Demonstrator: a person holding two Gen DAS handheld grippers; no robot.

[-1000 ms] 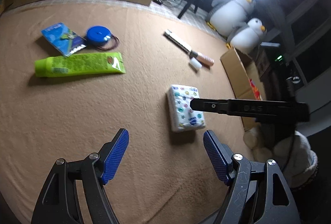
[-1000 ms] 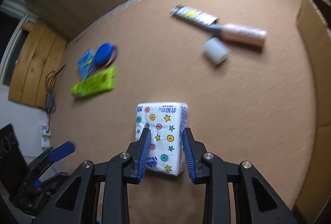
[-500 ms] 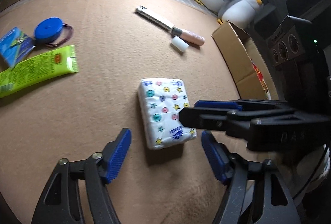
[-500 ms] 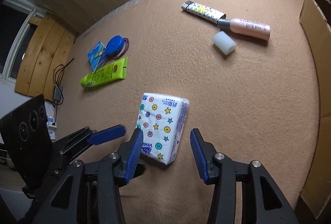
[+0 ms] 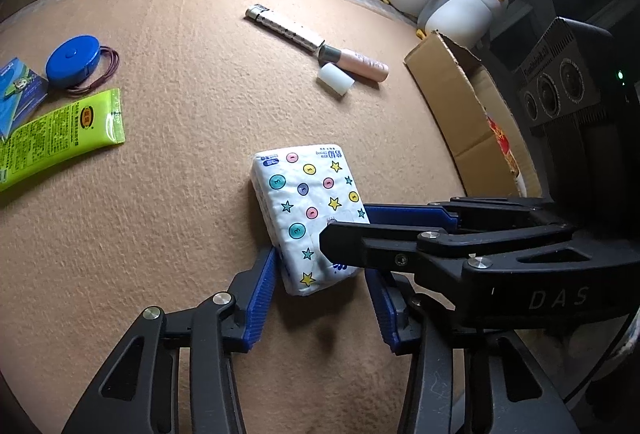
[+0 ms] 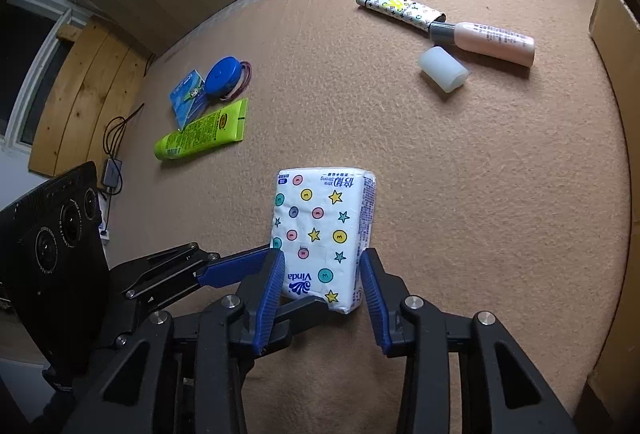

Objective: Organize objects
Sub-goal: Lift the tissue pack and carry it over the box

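A white tissue pack (image 5: pixel 310 218) with coloured dots and stars lies flat on the tan felt; it also shows in the right wrist view (image 6: pixel 322 234). My left gripper (image 5: pixel 324 294) is open, its blue pads on either side of the pack's near end, left pad touching or nearly touching it. My right gripper (image 6: pixel 322 288) is open and straddles the same end from the other side; it crosses the left wrist view as a black arm (image 5: pixel 460 246). Neither is closed on the pack.
A green tube (image 5: pixel 60 137), blue round tape measure (image 5: pixel 74 61) with a hair band and a blue card packet (image 5: pixel 18 93) lie at the left. A lighter (image 6: pixel 400 9), pink bottle (image 6: pixel 492 41) and white cap (image 6: pixel 442 71) lie farther away. A cardboard box (image 5: pixel 472 117) stands at the right.
My right gripper let go of the tissue pack and opened wide. My left gripper moved in toward the pack and now straddles its near end. The pack lies flat.
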